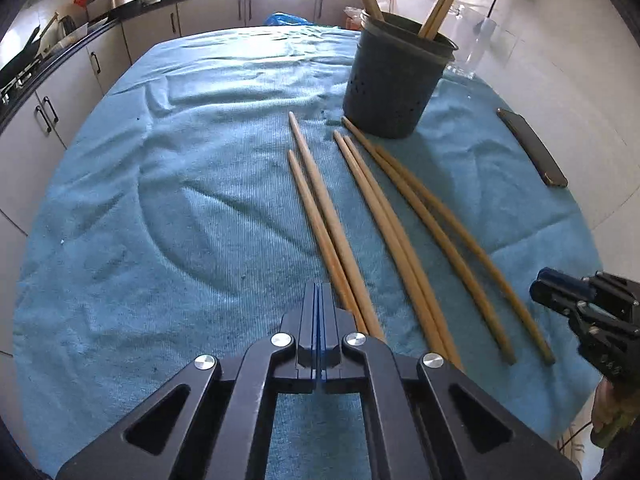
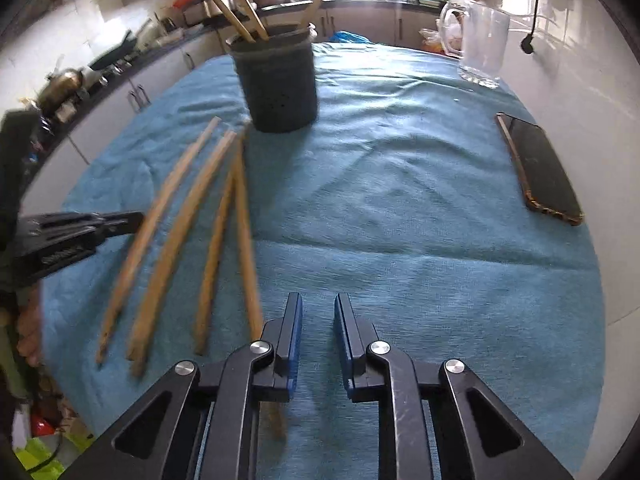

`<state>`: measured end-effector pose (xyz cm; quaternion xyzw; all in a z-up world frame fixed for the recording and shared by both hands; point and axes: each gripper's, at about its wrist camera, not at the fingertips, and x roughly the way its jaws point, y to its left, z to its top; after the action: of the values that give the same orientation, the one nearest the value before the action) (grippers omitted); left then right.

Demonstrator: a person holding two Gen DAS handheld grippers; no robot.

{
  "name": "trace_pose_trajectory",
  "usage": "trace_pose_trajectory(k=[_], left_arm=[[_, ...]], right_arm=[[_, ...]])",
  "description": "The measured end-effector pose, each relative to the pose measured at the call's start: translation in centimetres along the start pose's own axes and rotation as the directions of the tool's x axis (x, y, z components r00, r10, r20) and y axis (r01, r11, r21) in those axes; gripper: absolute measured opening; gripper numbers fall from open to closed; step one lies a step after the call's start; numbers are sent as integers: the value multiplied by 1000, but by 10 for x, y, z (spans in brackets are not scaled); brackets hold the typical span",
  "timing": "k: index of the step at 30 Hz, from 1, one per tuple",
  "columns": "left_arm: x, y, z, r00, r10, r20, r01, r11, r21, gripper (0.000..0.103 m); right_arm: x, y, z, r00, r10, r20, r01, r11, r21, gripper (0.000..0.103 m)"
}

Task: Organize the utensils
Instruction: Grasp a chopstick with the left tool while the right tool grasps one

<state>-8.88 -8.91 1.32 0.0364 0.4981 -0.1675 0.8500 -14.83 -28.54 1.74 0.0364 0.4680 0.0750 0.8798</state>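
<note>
The job looks partly done. A dark cup (image 1: 394, 80) stands on the blue cloth (image 1: 180, 200) at the far side of the table and already holds several chopsticks (image 1: 442, 4), which lean out of its top. Six more chopsticks (image 1: 360, 220) lie loose on the cloth in front of the cup, in three rough pairs, their far tips near its base and their near ends toward the person. These, I judge, are what is left to put away. The left gripper (image 1: 319, 292) is low over the cloth with its jaws pressed flat together and nothing between them; it sits just beside the near ends of the leftmost pair, not on them. The right gripper (image 2: 318, 304) has its jaws a little apart, over bare cloth and empty, with the nearest loose chopstick running just to the left of its left finger. A phone (image 2: 544, 172) and a glass jug (image 2: 482, 46) are well off to the right. Neither gripper holds a chopstick, so all six loose ones remain to be lifted and dropped into the cup.
</note>
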Motion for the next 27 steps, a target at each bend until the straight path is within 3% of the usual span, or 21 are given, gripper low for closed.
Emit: trace_pose_trajectory(k=[4, 8, 9, 12, 13, 16, 19, 20, 21, 23, 24, 25, 27], left_arm=[[-13, 7, -4, 999, -40, 8, 40, 999, -25, 0], [-30, 0, -13, 995, -100, 26, 99, 995, 13, 1], [-31, -2, -15, 993, -113, 21, 113, 993, 22, 5], [-35, -14, -29, 989, -148, -8, 148, 987, 57, 33], [-36, -19, -35, 987, -157, -17, 158, 985, 68, 38], [-37, -31, -48, 985, -170, -37, 173, 979, 112, 38], [-39, -37, -59, 995, -95, -12, 96, 983, 157, 37], [-40, -37, -62, 997, -79, -8, 79, 984, 161, 32], [-41, -35, -62, 998, -61, -7, 61, 986, 153, 20], [-41, -28, -60, 998, -58, -15, 60, 990, 125, 12], [-41, -24, -60, 998, -59, -17, 61, 993, 103, 10], [-39, -22, -58, 998, -56, -18, 58, 995, 87, 9], [-39, -9, -57, 999, -39, -20, 40, 998, 43, 7]], right_arm=[[-6, 8, -2, 998, 65, 24, -65, 998, -9, 26], [0, 25, -10, 1000, 14, -2, -14, 995, -95, 26], [2, 26, -12, 1000, 6, -8, -7, 994, -105, 26], [3, 28, -14, 1000, -5, -2, 5, 994, -107, 26], [3, 28, -13, 1000, -5, -2, 4, 995, -104, 26], [4, 27, -13, 1000, -2, -5, 1, 995, -101, 27], [3, 26, -15, 1000, -8, -7, 7, 994, -108, 27], [3, 27, -15, 1000, -10, -7, 9, 994, -110, 27], [2, 27, -16, 1000, -13, -6, 13, 994, -111, 27], [2, 27, -18, 1000, -19, -3, 19, 994, -112, 27], [3, 27, -18, 1000, -25, -2, 24, 994, -109, 24], [2, 27, -19, 999, -32, 0, 32, 994, -105, 12], [2, 25, -18, 999, -40, -7, 39, 995, -91, 8]])
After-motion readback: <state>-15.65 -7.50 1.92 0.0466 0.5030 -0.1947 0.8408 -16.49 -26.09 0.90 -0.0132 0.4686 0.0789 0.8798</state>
